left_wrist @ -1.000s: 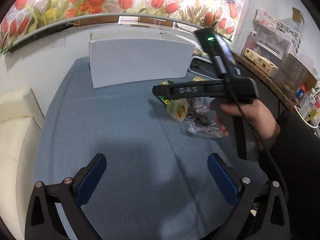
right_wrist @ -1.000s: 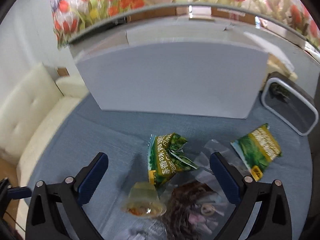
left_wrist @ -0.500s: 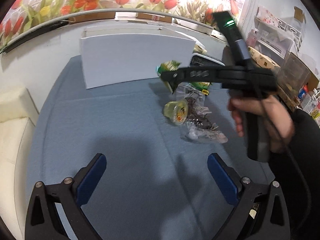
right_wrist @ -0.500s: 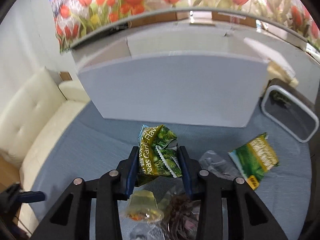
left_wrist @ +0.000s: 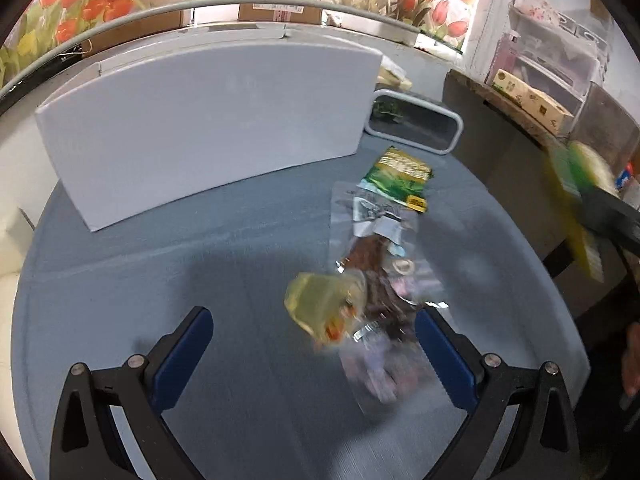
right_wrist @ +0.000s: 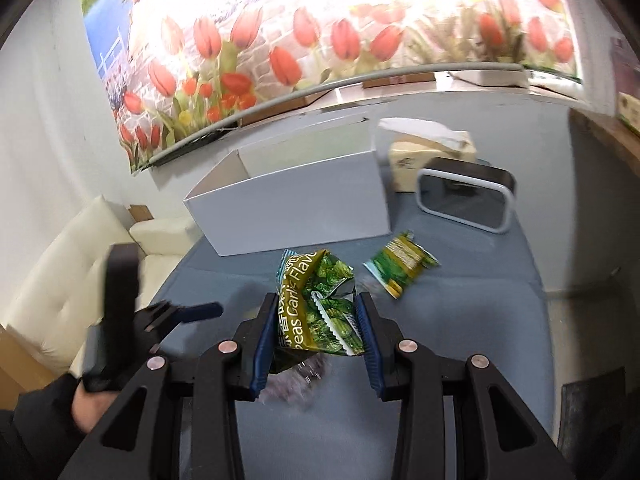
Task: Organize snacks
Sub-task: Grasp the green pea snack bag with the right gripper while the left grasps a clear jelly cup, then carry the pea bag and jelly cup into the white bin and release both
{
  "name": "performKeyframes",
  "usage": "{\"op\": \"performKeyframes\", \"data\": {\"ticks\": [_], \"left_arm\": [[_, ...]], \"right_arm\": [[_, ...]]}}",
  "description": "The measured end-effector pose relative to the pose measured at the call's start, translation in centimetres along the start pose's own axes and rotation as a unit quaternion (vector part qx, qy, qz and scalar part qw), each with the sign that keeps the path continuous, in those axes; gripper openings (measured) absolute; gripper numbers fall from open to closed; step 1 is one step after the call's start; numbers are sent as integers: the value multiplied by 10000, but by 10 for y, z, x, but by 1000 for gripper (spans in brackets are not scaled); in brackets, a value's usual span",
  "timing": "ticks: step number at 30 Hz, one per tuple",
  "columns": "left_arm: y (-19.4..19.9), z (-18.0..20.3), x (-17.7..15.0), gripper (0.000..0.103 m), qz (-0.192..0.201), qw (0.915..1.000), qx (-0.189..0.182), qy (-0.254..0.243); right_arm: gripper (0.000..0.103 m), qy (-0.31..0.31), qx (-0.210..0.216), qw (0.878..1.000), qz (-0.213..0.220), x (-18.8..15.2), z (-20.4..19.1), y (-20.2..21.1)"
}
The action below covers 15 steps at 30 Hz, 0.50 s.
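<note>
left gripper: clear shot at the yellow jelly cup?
Probably yes. The left gripper is open with the yellow jelly cup just ahead between its fingers. Only the clear snack bag touches the cup, so it may snag.

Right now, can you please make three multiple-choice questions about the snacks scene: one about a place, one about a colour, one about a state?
1. Where does the other green packet lie?
A. inside the white box
B. on the blue cloth, in front of the box
C. on the sofa

2. What colour are the pads of the right tool?
A. red
B. white
C. blue

3. What is the state of the right tool?
A. shut on the pea packet
B. open and empty
C. shut on the jelly cup

Answers:
1. B, the packet rests on the cloth near the white box, not in it.
2. C, both pads that press the packet are blue.
3. A, the pea packet is pinched between the pads, while the jelly cup lies on the cloth before the open left tool.
</note>
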<state>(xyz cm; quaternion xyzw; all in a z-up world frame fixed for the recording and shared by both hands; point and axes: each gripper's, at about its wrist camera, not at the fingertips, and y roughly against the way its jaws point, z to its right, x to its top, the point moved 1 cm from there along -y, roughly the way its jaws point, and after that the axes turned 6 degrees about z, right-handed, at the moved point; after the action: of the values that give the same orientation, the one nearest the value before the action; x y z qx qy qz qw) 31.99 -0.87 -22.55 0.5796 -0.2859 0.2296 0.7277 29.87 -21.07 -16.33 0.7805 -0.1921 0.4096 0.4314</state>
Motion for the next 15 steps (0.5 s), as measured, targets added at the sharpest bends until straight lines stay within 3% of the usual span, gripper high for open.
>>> {"op": "performKeyframes", "data": {"ticks": [3, 5, 6, 7, 15], "left_arm": [[-11, -2, 1, 97, -101, 9999, -128, -41], [-14, -1, 1, 69, -152, 9996, -212, -63], [-13, 0, 0, 63, -129, 9996, -243, -113], [-11, 1, -1, 45, -132, 9993, -315, -149], [1, -3, -3, 41, -57, 9994, -326, -58]], "right_arm": [[42, 20, 16, 10000, -18, -4, 2, 8], [42, 41, -19, 10000, -26, -5, 5, 10], [42, -1, -3, 10000, -20, -5, 7, 10], [42, -28, -10, 10000, -13, -5, 8, 9], [42, 32, 141, 9998, -105, -12, -5, -1]]}}
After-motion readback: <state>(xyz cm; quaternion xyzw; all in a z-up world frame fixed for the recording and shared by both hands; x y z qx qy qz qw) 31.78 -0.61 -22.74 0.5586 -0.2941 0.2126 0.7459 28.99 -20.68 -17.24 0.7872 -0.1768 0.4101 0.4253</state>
